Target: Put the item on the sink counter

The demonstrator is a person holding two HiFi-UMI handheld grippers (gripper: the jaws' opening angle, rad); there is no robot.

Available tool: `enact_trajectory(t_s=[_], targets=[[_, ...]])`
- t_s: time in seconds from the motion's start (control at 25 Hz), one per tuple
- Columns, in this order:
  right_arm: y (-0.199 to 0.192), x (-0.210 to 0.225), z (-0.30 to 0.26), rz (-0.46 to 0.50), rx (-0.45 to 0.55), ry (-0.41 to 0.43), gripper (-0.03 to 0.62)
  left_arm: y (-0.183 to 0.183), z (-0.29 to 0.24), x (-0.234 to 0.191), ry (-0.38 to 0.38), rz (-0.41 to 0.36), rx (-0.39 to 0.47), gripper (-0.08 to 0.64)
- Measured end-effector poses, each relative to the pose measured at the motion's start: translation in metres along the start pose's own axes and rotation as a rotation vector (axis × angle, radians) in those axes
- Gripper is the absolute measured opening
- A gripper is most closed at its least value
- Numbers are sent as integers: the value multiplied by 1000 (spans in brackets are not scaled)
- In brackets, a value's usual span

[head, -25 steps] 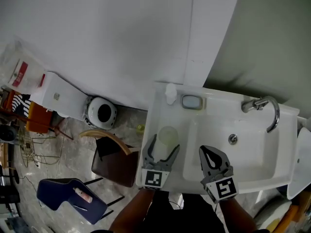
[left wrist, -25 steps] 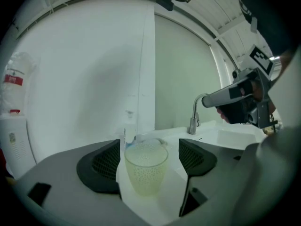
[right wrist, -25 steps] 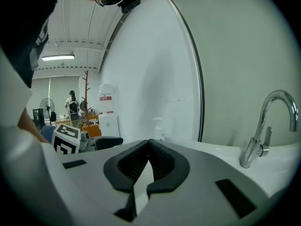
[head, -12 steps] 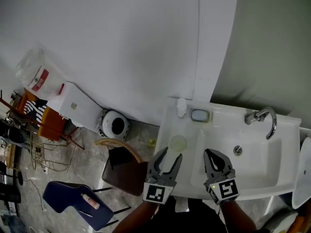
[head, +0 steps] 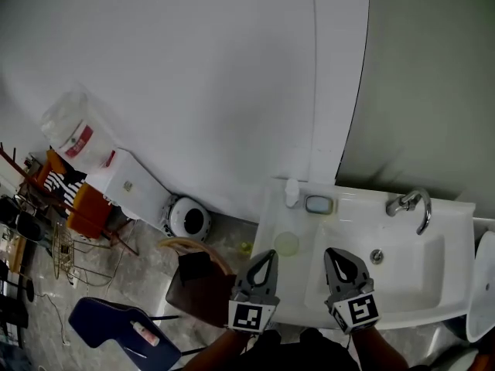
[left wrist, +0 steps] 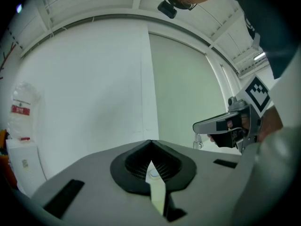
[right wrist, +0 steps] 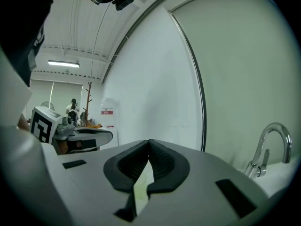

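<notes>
step: drop-off looks done imo | cup [head: 287, 243] sits on the sink counter [head: 302, 224], just ahead of my left tongs [head: 265, 257], not touching | left tongs: pinched fully closed, nothing in them | right tongs [head: 334, 255]: closed too, empty | next: probably just keep both clear so I don't knock the cup

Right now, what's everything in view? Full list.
sink counter: 1, white, lower right
faucet: 1, chrome, counter's back right
cup: 1, pale green, on counter left of basin
bottle: 1, white, counter's back left corner
soap dish: 1, grey, right of bottle
chair: 1, brown, floor beside counter
second chair: 1, blue, floor lower left
far-left clutter: unclear
left gripper: 1, grey, bottom centre; jaws closing, tips together, empty
right gripper: 1, grey, beside it; jaws together, empty
</notes>
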State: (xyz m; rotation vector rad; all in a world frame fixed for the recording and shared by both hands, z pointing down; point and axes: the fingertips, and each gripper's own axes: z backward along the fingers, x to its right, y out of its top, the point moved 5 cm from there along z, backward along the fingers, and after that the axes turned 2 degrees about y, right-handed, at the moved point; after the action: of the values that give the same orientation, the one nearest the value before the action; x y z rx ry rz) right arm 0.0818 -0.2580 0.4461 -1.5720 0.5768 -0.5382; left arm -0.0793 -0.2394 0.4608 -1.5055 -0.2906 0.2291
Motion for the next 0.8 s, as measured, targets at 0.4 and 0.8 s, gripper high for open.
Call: enact_trajectory(t_s=[0.4,0.8], targets=[[24,-8,12,79,71,10,12,9,11,3,-15,10,-6,11],[27,-8,20,91,91,-13,12,3,16,3,-25,25,-32,12]])
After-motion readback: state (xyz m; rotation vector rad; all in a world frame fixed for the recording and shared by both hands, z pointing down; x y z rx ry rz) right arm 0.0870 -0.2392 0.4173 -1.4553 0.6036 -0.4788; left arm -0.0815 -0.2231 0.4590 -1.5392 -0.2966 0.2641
